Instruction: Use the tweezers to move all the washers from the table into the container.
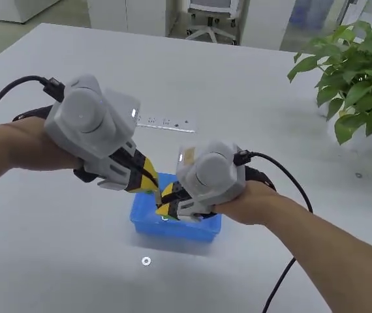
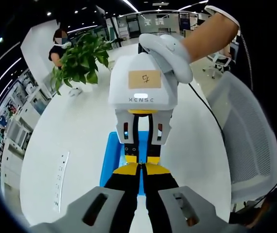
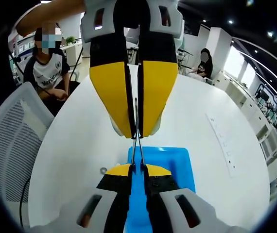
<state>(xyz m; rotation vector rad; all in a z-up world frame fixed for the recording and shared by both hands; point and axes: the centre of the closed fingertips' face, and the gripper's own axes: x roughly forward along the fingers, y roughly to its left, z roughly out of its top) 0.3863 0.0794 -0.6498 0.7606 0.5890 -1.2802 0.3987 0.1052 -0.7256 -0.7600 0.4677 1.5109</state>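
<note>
While one small silver washer [image 1: 146,261] lies flat on the white worktop [image 1: 55,261], both tools meet over the blue container [image 1: 145,225].
The ring sits just outside the container's near wall. Facing each other with jaws together, the left tool [image 1: 148,177] and the right tool [image 1: 165,201] both pinch the thin metal tweezers [image 3: 135,138].

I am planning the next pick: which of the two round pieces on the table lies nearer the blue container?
The washer in front of the blue container, on the person's side. The other small piece lies far off, beside the plant.
</note>
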